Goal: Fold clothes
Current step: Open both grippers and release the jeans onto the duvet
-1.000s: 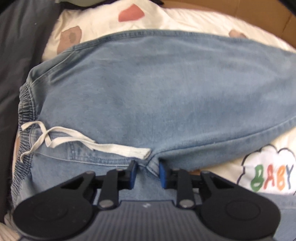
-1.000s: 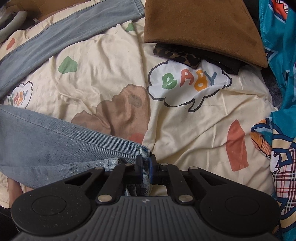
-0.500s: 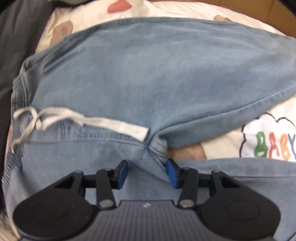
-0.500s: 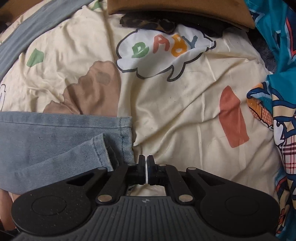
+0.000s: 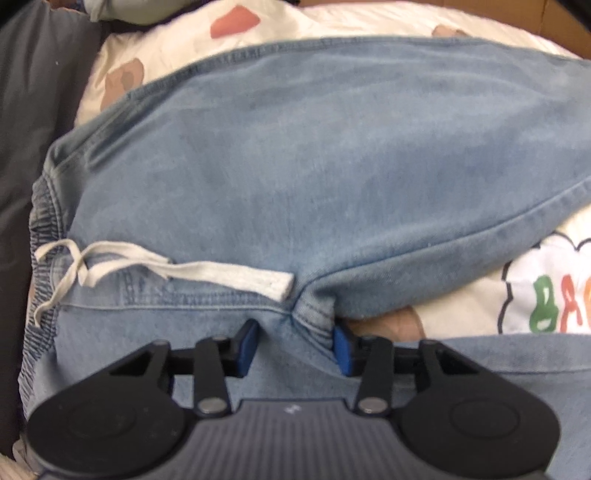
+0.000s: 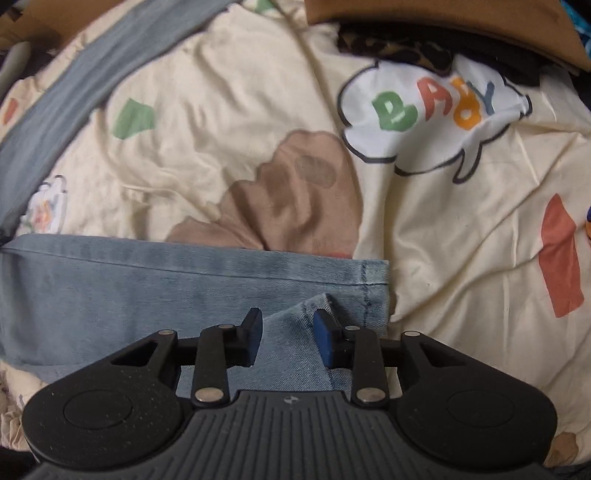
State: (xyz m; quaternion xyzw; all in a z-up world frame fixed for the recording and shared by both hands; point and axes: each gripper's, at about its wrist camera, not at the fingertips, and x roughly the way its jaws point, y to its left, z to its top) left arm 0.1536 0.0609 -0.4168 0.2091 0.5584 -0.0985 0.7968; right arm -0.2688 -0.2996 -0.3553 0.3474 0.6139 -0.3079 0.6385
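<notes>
Light blue jeans [image 5: 314,166] lie spread on the bed, elastic waistband at the left and a white drawstring [image 5: 221,277] across the front. My left gripper [image 5: 297,347] hangs over the crotch seam [image 5: 314,317]. Its jaws are closing with the bunched seam between them, and the left pad stands clear of the cloth. In the right wrist view a jeans leg [image 6: 147,280] ends at its hem [image 6: 373,284]. My right gripper [image 6: 288,339] points down over a turned-up hem corner [image 6: 295,325]. Its jaws are opening and grip nothing.
The cream bedsheet [image 6: 443,229] carries cartoon prints and a "BABY" bubble [image 6: 432,110]. A brown cloth [image 6: 443,22] over dark garments lies at the far right. The other jeans leg [image 6: 92,81] runs along the far left. Dark grey fabric [image 5: 29,129] borders the waistband.
My right gripper was shut on the leg hem, let it drop flat, sank lower and now stands open over it. My left gripper's jaws spread off the crotch seam, then narrowed a little.
</notes>
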